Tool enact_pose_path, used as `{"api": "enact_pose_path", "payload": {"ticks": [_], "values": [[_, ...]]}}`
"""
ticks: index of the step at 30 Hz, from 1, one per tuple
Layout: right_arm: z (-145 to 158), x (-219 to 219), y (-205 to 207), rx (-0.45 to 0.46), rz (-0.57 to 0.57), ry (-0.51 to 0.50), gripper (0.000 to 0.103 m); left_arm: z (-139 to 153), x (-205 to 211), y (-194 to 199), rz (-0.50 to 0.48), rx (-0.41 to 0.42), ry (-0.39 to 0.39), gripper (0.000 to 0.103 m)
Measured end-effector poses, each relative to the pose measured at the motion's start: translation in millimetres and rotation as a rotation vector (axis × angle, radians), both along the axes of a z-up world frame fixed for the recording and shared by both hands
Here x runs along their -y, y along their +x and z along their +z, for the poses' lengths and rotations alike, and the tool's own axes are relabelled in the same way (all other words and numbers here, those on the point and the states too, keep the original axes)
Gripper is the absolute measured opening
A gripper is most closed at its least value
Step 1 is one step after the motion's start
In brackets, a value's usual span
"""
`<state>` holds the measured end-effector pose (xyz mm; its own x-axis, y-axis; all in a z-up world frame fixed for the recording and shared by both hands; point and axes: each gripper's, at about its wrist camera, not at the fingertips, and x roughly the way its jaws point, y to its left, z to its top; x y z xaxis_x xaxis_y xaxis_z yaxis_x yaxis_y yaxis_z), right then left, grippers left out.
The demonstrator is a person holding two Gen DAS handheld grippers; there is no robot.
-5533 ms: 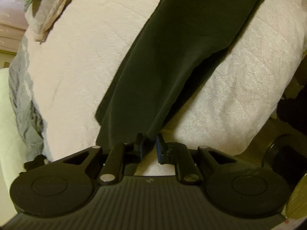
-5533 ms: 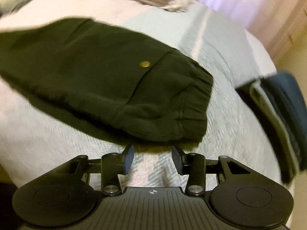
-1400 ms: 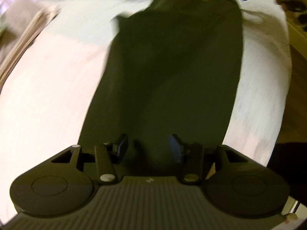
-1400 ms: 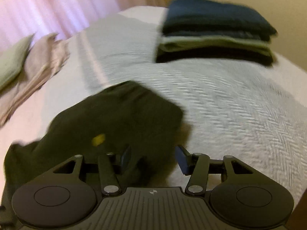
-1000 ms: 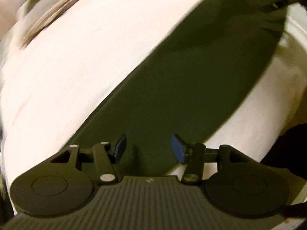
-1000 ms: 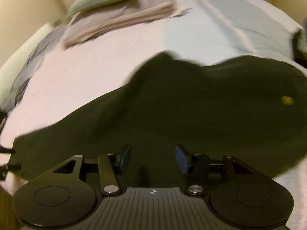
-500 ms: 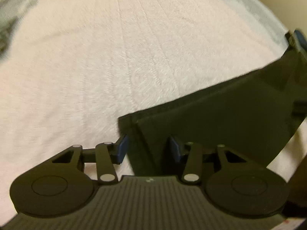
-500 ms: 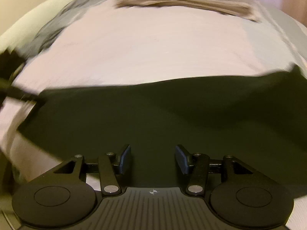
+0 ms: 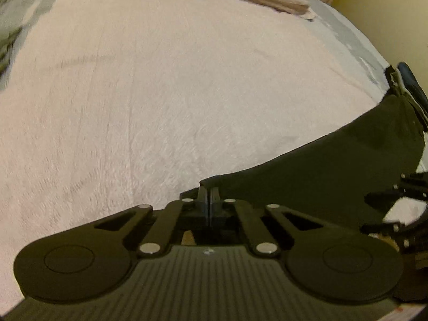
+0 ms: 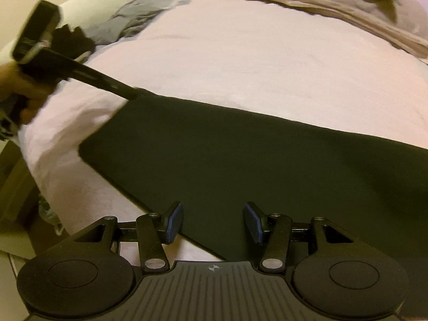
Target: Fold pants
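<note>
Across the pale pink quilted bed [image 9: 160,107] we are pinching a corner of the dark green fabric pants [image 10: 240,160], folded lengthwise, with our left hand-held gripper [image 9: 208,200]; our right hand-held gripper [image 10: 213,220] is hovering spread; cross folds are remaining.

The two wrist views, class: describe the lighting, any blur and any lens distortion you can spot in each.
Left wrist view: warm, dim yellowish light; fisheye bows the bed cover into a dome; the dark pants lose nearly all detail; the right edge is smeared. Right wrist view: same warm cast; the hand and left gripper at far left are motion-blurred; the beige folded cloth at the top is soft.
</note>
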<state>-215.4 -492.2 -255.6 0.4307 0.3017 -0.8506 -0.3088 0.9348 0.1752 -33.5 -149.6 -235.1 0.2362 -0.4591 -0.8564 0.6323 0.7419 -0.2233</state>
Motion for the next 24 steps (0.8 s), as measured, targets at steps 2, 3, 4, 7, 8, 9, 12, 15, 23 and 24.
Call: {"api": "enact_pose_path", "payload": {"ticks": [2,3,4,7,8,9,12,15,23,24], "values": [[-1.6,-9.2,0.4,0.005,0.032,0.006,0.049,-5.9,3.1,-3.0,-0.018,0.003,0.018,0.000],[2.6,-13.9,0.1,0.008,0.036,0.005,0.049,-5.5,3.9,-4.9,-0.031,0.016,0.023,0.000],[2.4,-17.0,4.9,0.007,0.033,0.010,0.049,-6.2,3.4,-2.7,-0.023,0.009,0.015,0.000],[1.4,-13.7,1.1,0.001,0.019,0.021,0.049,-5.7,0.8,-2.7,-0.015,0.004,0.004,0.001],[-0.6,-13.8,1.0,-0.003,0.021,0.021,0.049,-7.5,1.3,-3.9,-0.020,0.006,0.016,0.001],[-0.3,-11.2,-2.6,-0.006,0.021,0.021,0.049,-8.0,2.0,-2.4,-0.022,0.004,0.025,0.001],[5.0,-2.6,0.1,-0.019,-0.016,0.016,0.049,-15.6,9.6,-3.9,-0.029,-0.015,0.074,0.000],[17.3,22.0,0.5,-0.013,-0.095,-0.012,0.049,-14.9,8.3,1.7,-0.025,-0.050,0.157,0.000],[60.9,155.0,-13.0,0.023,-0.445,-0.115,0.050,51.0,60.3,11.4,-0.116,0.074,0.197,0.005],[66.2,175.4,-14.4,0.028,-0.487,-0.125,0.050,57.5,79.0,12.0,-0.145,0.077,0.176,0.006]]}}
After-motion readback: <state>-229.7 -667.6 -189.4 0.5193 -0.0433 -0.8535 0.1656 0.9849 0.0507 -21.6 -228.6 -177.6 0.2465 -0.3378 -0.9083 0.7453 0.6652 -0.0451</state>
